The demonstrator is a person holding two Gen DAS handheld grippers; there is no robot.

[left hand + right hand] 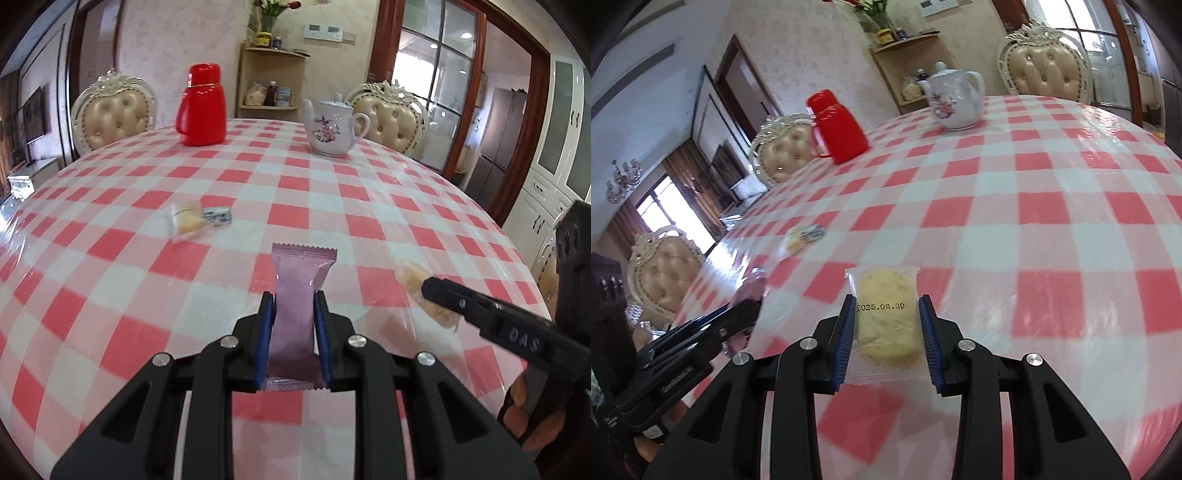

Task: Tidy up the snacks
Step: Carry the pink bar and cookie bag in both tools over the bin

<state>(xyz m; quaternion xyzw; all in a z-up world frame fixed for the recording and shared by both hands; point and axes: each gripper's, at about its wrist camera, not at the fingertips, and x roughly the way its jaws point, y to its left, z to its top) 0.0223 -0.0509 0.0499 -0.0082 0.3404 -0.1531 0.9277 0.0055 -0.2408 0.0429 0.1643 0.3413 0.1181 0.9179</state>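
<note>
My left gripper [294, 297] is shut on a purple snack packet [298, 295], held above the red-checked table [332, 206]. My right gripper [887, 301] is shut on a clear-wrapped yellow biscuit packet [886, 314] stamped 2025.08.30; this packet also shows in the left wrist view [413, 280] at the right gripper's tip. Two more snacks lie together on the table: a clear-wrapped yellow biscuit [186, 219] and a small blue-and-white packet [217, 215], seen in the right wrist view [805, 236] too.
A red thermos jug [201, 107] and a white floral teapot [332, 127] stand at the table's far side. Padded chairs [114, 114] ring the table. A wooden shelf [271, 81] stands against the far wall.
</note>
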